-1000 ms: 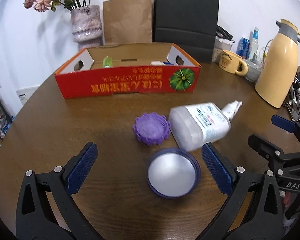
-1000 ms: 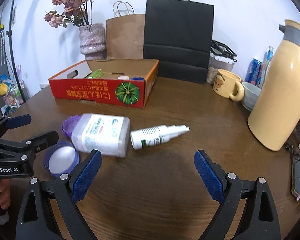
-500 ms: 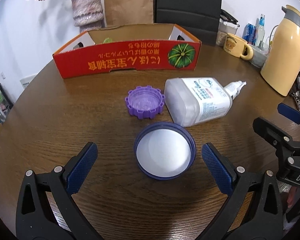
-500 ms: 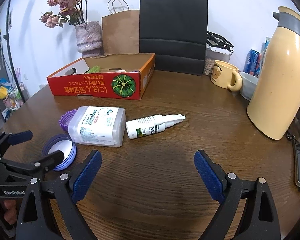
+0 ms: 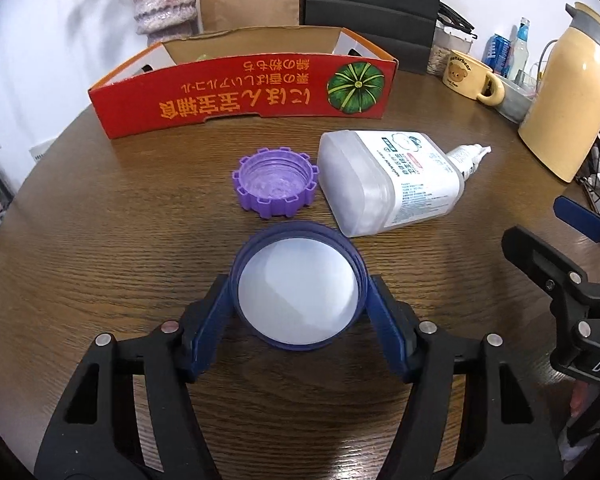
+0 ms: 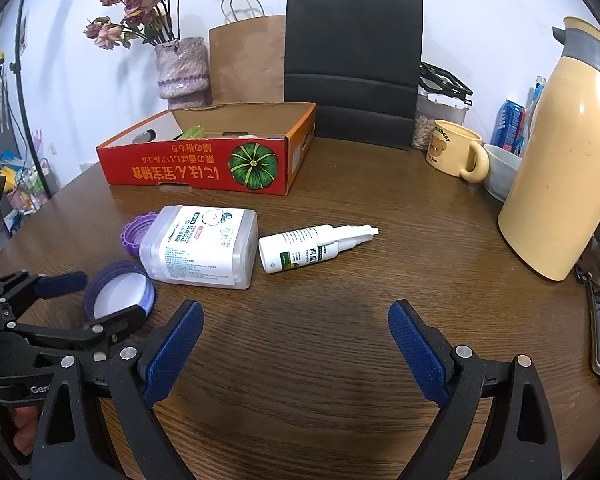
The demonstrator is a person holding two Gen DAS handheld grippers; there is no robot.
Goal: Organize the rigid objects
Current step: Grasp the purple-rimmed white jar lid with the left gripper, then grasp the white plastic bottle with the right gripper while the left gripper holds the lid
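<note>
Round wooden table [image 5: 100, 240], red box [image 5: 236, 92] at back. Left tongs [image 5: 298, 304] clamped on blue lid [image 5: 298, 288]; right tongs [image 6: 296, 344] wide open, holding nothing, near spray bottle [image 6: 312, 248].

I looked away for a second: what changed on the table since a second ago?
The left gripper moved forward and its fingers closed on the blue lid. The right gripper stayed open and hovering; the purple cap, white bottle and spray bottle stayed put.
</note>
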